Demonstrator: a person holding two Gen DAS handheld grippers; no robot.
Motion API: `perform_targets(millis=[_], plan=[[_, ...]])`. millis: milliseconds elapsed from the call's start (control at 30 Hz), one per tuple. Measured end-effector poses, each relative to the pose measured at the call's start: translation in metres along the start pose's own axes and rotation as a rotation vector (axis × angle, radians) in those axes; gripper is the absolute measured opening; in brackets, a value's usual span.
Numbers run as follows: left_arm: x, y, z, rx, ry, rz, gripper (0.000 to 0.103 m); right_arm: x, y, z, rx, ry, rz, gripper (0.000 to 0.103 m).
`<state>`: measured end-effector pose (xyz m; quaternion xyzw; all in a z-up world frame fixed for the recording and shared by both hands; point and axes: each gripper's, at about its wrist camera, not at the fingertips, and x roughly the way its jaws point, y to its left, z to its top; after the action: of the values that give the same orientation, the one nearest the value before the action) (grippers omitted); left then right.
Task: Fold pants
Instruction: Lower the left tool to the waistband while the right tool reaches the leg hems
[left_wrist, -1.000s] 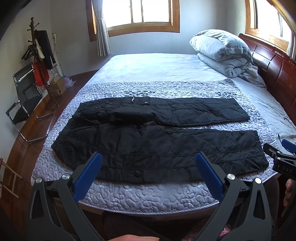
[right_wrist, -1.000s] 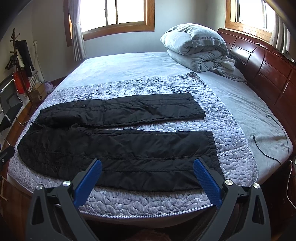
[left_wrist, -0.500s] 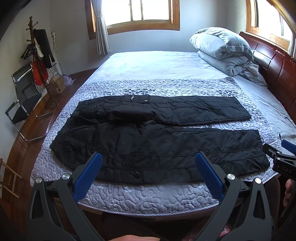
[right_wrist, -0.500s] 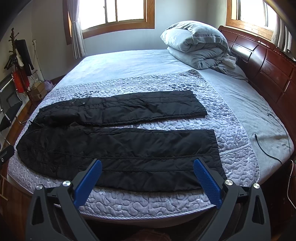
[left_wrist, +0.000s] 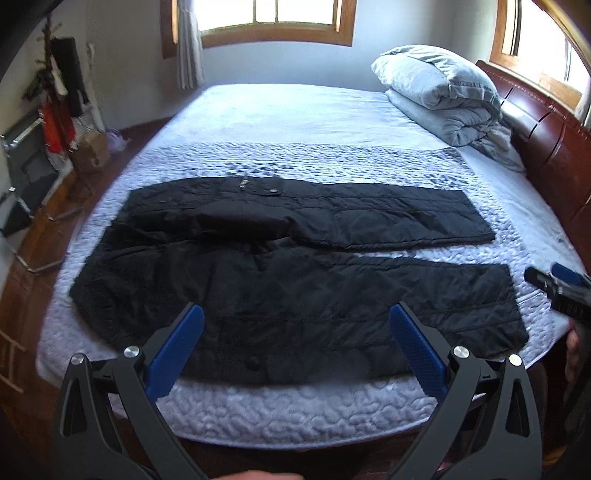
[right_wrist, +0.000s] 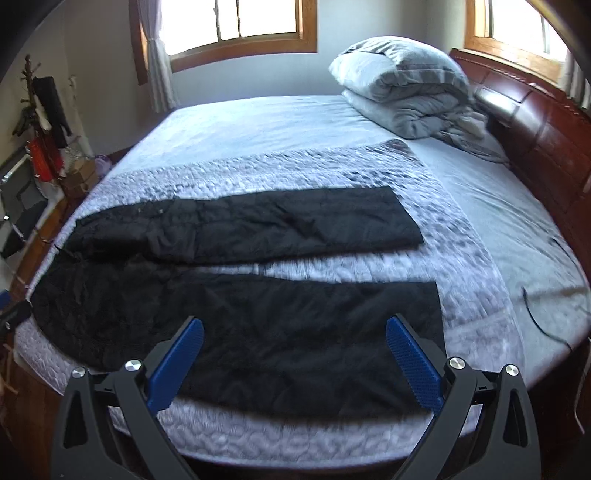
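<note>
Quilted grey fabric covers the near half of the bed (left_wrist: 295, 410), a coverlet (right_wrist: 476, 295) laid across the paler sheet, with the dark wooden headboard (left_wrist: 554, 147) off to my right. On that coverlet my black padded trousers (left_wrist: 295, 295) lie flat and unfolded, long axis running left to right across the bed: waistband toward my left, both leg cuffs toward the headboard side. The two legs lie side by side with a narrow strip of coverlet showing between them, and the near leg reaches almost to the bed's front edge. A folded grey duvet (left_wrist: 439, 92) is heaped at the far right, well apart from the trousers. A black cable (right_wrist: 535, 310) trails on the sheet to the right. My left tool (left_wrist: 295, 347) hangs over the near leg, blue pads spread wide, gripping nothing. My right tool (right_wrist: 295, 350) is likewise spread wide and empty above the near leg. Writing on the right tool's body is too blurred to read.
</note>
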<state>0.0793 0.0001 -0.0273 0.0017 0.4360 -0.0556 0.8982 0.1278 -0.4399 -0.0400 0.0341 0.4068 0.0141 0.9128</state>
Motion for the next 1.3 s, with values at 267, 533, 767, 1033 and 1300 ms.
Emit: perform_targets(millis=[267,533,767,1033,1300], plan=[[0.099,0.024,0.07,0.037,0.208,0.001,0.1,0.129,-0.106,0.125,0.046,0.178,0.025,0.099],[0.223,0.069,0.126,-0.086,0.412,-0.154,0.1,0.29,-0.198,0.182,0.141,0.455,0.054,0.099],[0.312,0.132,0.16,-0.367,0.586,-0.29,0.1,0.352,-0.213,0.177,0.168,0.554,0.101,0.099],[0.366,0.134,0.233,-0.18,0.516,-0.206,0.1,0.367,-0.201,0.163,0.037,0.576,0.094,0.1],[0.413,0.105,0.268,0.083,0.557,-0.287,0.099,0.363,-0.199,0.158,-0.001,0.549,0.118,0.1]])
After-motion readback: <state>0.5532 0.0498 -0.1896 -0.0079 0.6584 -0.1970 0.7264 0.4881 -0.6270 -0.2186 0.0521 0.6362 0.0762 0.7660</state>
